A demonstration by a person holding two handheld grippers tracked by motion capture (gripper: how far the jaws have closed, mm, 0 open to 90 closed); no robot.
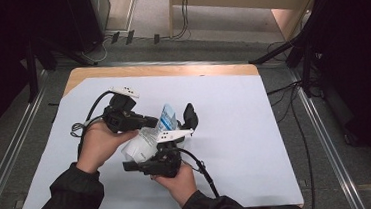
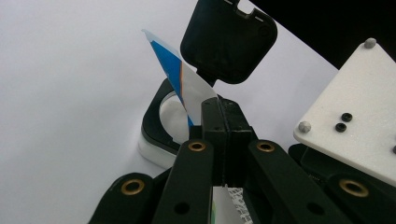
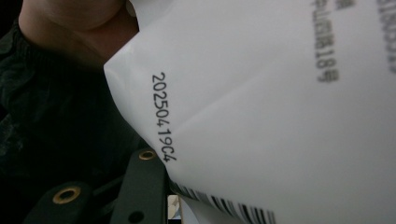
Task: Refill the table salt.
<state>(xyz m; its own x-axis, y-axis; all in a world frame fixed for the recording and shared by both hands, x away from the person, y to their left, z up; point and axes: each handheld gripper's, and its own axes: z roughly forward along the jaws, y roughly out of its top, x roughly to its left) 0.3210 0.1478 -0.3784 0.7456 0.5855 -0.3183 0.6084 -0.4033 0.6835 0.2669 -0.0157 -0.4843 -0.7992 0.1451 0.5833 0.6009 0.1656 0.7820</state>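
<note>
I have the table point(image 1: 251, 70) under me, covered almost wholly by a pale sheet point(image 1: 240, 130), with both of my hands working near its middle. In my left hand point(image 1: 99, 144) sits the left gripper point(image 1: 150, 121), pointing toward the right of the high view; its own view shows the two black jaws pressed flat together on the edge of a white packet point(image 1: 144, 143), pinching the film tight. That packet hangs between the two tools above the sheet, its body white with printed characters, a date code and a barcode strip, and a blue and orange corner point(image 2: 170, 65) standing up past the left jaws. My right hand point(image 1: 179, 182) holds the right gripper point(image 1: 170, 158) just below the packet, its grey plate on top. In the right gripper view the white film lies close across the lens and hides the jaw tips, so I cannot tell how wide they stand or whether they grip it. A small black case with its lid point(image 2: 229, 39) up lies on the sheet just beyond the packet.
</note>
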